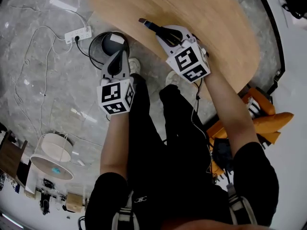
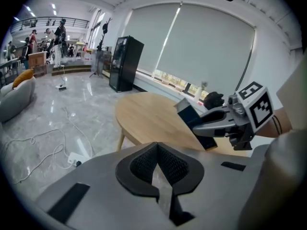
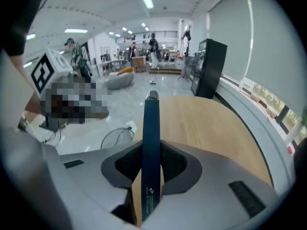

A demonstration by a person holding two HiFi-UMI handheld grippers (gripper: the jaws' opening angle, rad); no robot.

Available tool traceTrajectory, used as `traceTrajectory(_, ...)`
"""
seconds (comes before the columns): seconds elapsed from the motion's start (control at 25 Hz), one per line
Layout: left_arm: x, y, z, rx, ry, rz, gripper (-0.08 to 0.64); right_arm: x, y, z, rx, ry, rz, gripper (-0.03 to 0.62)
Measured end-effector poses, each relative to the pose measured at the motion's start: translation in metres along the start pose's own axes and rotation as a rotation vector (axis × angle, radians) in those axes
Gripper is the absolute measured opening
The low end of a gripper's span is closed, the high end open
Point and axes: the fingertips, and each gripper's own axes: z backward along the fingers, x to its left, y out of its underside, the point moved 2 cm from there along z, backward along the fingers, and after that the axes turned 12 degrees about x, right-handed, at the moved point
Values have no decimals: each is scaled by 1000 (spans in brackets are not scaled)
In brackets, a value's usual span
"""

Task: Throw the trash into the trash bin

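Note:
My right gripper (image 1: 154, 28) hovers over the round wooden table (image 1: 216, 23) and is shut on a flat dark blue carton (image 1: 147, 24), which sticks out past the fingertips. In the right gripper view the carton (image 3: 151, 128) stands on edge between the pads. The left gripper view shows it (image 2: 194, 122) in the right gripper (image 2: 211, 124) above the table edge. My left gripper (image 1: 117, 61) hangs over the floor beside the black round trash bin (image 1: 108, 45), its jaws together and nothing held. The bin has something pale inside.
A white power strip (image 1: 77, 34) with loose cables lies on the grey stone floor left of the bin. An orange seat (image 1: 263, 120) stands at the right by the table. White round objects (image 1: 53, 156) sit at the lower left. The person's legs are below me.

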Motion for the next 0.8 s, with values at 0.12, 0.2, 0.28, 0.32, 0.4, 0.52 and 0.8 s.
traceTrajectory(0.12,15,5,4,-3,-22,28,14,27,-23,7,-116,-47,-175,94)
traceTrajectory(0.2,27,9,7,-2,-39,53,14,43,-30,2,-170,-99,-327,94)
traceTrajectory(0.28,41,14,11,-2,-58,82,14,61,-33,-10,-187,-154,-453,94)
traceTrajectory(0.32,48,17,13,-3,-67,96,14,71,-33,-18,-181,-178,-495,94)
traceTrajectory(0.4,62,24,16,-2,-82,120,14,92,-35,-36,-155,-221,-537,94)
traceTrajectory(0.52,84,40,19,13,-100,147,14,125,-36,-76,-99,-262,-530,94)
traceTrajectory(0.8,140,82,24,59,-138,230,14,168,-24,-190,112,-281,-543,95)
